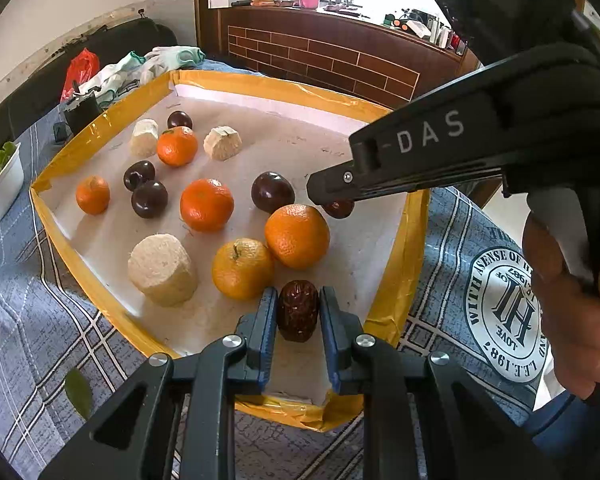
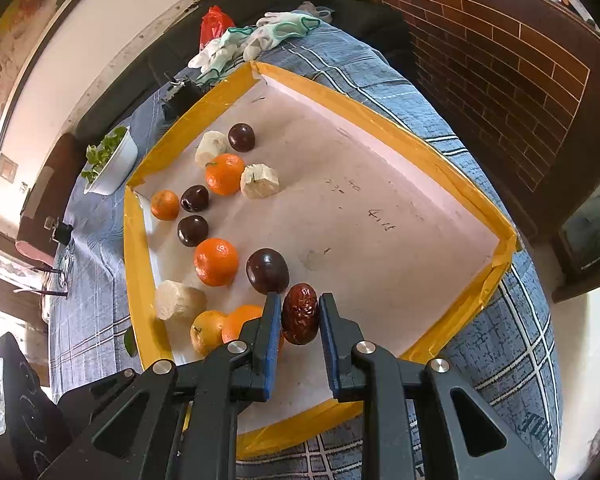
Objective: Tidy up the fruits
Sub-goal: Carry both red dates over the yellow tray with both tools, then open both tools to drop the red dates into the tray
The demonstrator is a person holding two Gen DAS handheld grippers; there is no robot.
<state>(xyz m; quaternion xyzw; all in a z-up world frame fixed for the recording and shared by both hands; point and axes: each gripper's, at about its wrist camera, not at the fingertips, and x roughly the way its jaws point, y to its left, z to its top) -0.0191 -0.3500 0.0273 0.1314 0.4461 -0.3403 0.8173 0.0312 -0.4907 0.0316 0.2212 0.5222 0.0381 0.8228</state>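
Observation:
A white tray with a yellow taped rim (image 1: 100,120) (image 2: 420,148) holds several oranges, dark plums and pale sugarcane chunks. My left gripper (image 1: 298,312) is shut on a wrinkled red date (image 1: 298,310) near the tray's front edge, beside two oranges (image 1: 242,268). My right gripper (image 2: 299,318) is shut on another red date (image 2: 300,314) above the tray, next to a dark plum (image 2: 267,270). The right gripper's body (image 1: 420,156) crosses the left wrist view, with its date (image 1: 339,208) partly showing below it.
The tray sits on a blue plaid cloth (image 1: 40,320). A white bowl of greens (image 2: 110,164) stands left of the tray. Gloves (image 2: 256,40) and a red bag (image 2: 214,24) lie behind it. The tray's right half (image 2: 380,220) holds no fruit.

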